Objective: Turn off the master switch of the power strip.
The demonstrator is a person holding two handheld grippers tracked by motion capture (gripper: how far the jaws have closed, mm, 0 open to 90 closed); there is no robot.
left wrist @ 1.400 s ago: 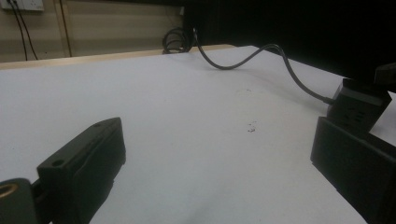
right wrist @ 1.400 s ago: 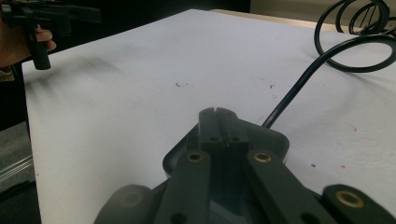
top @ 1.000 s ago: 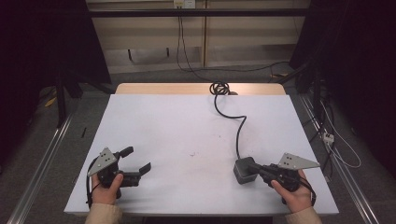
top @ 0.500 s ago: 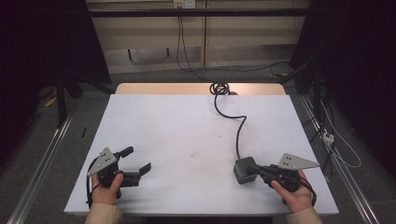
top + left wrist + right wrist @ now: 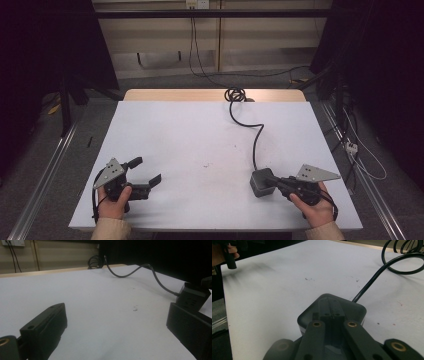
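A black power socket block [image 5: 261,184] lies on the white table [image 5: 190,135] near its front right, and its black cable [image 5: 256,135] snakes to a coil at the far edge. My right gripper [image 5: 272,182] reaches the block from the right. In the right gripper view its jaws lie close together over the top of the block [image 5: 355,308], with no gap showing at the tip of the right gripper [image 5: 330,301]. My left gripper [image 5: 146,171] rests at the front left with its jaws wide apart and nothing between them, also seen in the left gripper view [image 5: 116,310].
The coiled cable [image 5: 404,257] sits at the table's far edge beside a wooden strip [image 5: 175,95]. Metal rails run along the floor on both sides. The block [image 5: 191,298] and cable [image 5: 140,267] lie off to the right of my left gripper.
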